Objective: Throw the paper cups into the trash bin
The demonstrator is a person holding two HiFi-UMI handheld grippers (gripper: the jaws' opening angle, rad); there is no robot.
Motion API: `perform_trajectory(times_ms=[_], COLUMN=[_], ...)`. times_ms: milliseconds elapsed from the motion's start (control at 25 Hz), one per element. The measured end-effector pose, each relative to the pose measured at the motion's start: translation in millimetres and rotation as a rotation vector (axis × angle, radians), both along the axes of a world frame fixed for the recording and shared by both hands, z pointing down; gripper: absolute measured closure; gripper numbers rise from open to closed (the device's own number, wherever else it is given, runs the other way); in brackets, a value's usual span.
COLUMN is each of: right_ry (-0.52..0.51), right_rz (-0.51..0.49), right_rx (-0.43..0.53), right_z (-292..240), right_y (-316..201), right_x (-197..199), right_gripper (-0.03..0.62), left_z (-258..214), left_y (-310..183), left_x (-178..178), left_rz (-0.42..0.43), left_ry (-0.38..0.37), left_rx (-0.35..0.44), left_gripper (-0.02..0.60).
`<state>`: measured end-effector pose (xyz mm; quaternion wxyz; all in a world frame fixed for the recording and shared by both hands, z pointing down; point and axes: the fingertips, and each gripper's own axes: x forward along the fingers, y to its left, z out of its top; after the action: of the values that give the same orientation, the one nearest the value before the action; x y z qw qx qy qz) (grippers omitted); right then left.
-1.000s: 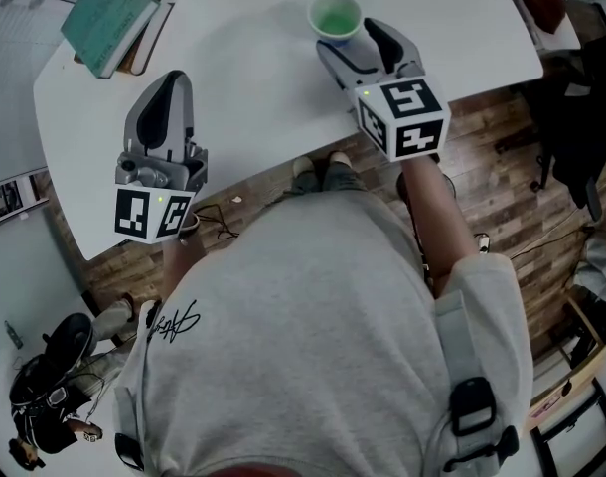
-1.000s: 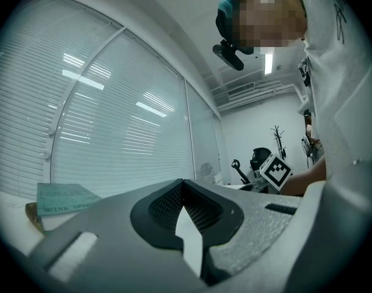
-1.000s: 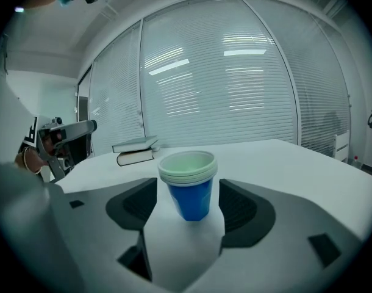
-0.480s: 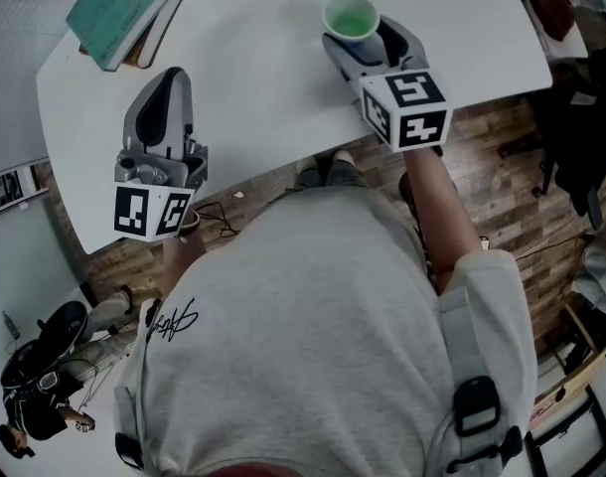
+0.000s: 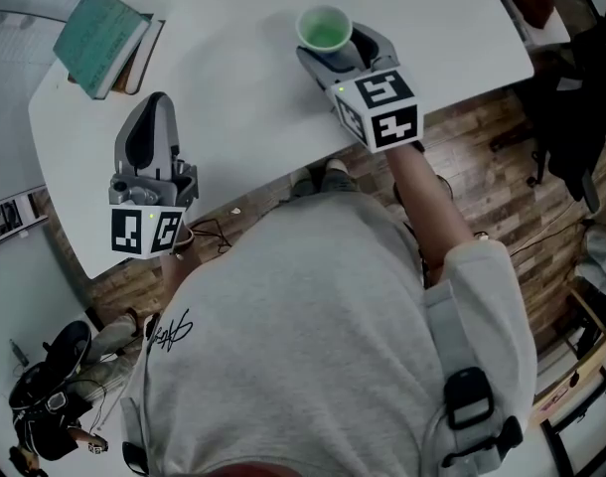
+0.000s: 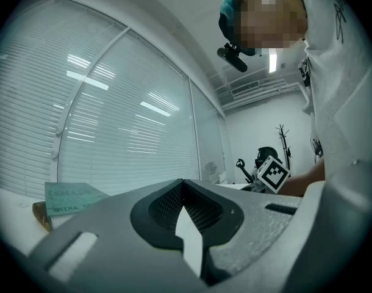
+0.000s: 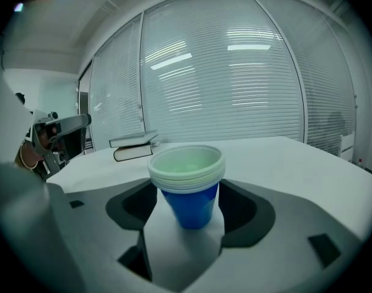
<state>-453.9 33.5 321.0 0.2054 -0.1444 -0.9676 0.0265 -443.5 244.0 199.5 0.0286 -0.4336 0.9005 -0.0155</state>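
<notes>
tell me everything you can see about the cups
A short nested stack of paper cups: blue outside, pale green inside, with about three pale rolled rims layered at the top. It looks empty and undented, and stands upright, mouth up, on the white table. It sits between the open jaws of the right gripper, with a gap showing on each side, so only the table seems to touch it.
</notes>
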Motion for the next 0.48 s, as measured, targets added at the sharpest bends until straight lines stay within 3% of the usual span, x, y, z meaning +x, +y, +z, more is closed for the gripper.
perform_trajectory(times_ms=[480], right_ry=[-0.021], right_rz=[0.016], right_rx=[0.025], right_z=[-0.6], right_y=[-1.8], right_x=[4.4], right_gripper=[0.304], left_z=[-2.8], left_y=[8.4], left_x=[-0.3], left_rz=[0.004], left_ry=[-0.01], left_rx=[0.009], left_gripper=[0.588])
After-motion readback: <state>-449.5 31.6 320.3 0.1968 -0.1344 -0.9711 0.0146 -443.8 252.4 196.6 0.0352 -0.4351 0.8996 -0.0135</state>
